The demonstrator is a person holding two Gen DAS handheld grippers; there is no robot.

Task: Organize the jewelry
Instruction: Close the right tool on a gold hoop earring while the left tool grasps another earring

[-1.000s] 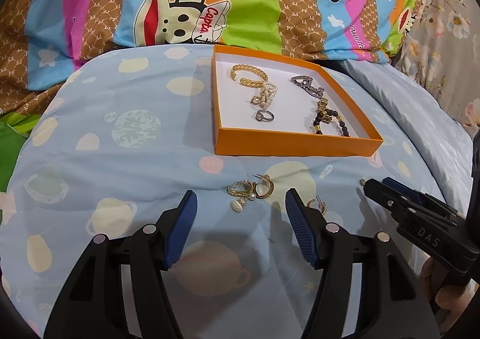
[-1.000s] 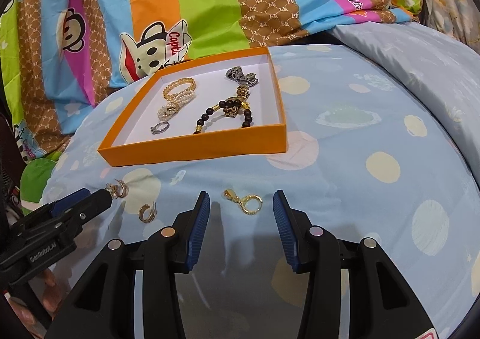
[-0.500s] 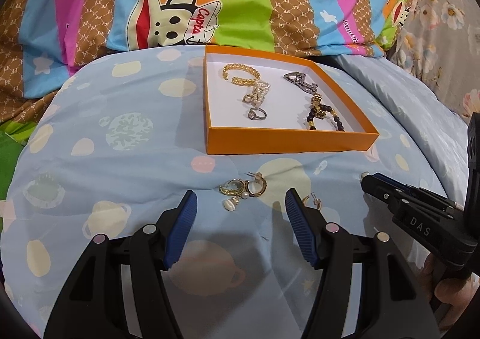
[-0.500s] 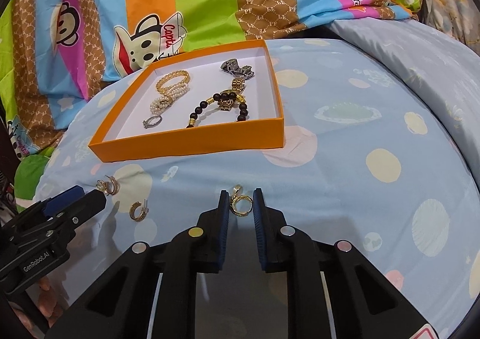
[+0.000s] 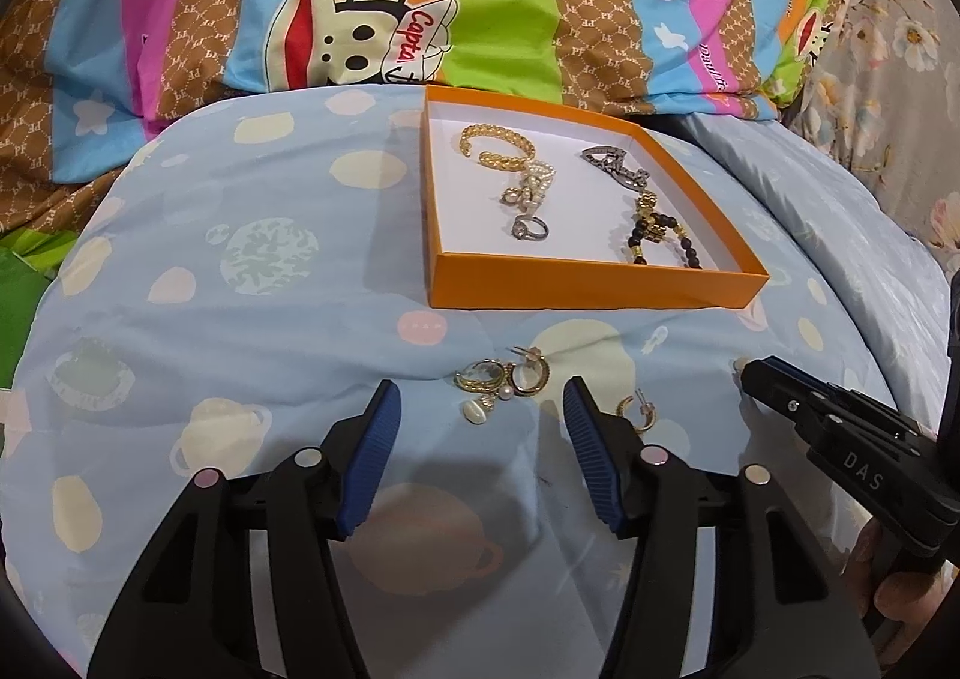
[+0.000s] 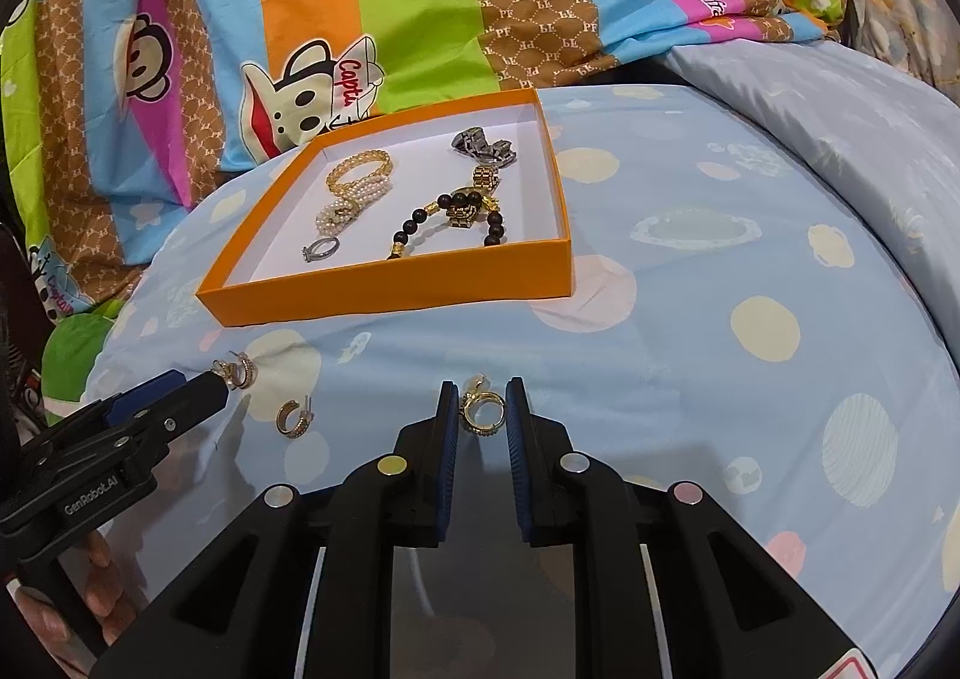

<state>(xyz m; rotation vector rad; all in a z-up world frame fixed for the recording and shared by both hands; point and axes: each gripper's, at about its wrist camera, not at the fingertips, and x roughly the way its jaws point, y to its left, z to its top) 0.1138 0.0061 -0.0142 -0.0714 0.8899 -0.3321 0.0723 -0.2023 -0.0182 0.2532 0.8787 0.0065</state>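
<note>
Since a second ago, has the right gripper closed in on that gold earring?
Yes. The right gripper now clamps the gold hoop earring on the blue bedspread, where its fingers earlier stood wide apart beside it.

Each gripper is built of black plastic arms with ribbed blue pads (image 5: 369, 463) and round silver screws (image 6: 390, 463). White letters "DAS" are printed on the right gripper (image 6: 482, 415), and "GenRobot.AI" on the left gripper (image 5: 480, 427).
</note>
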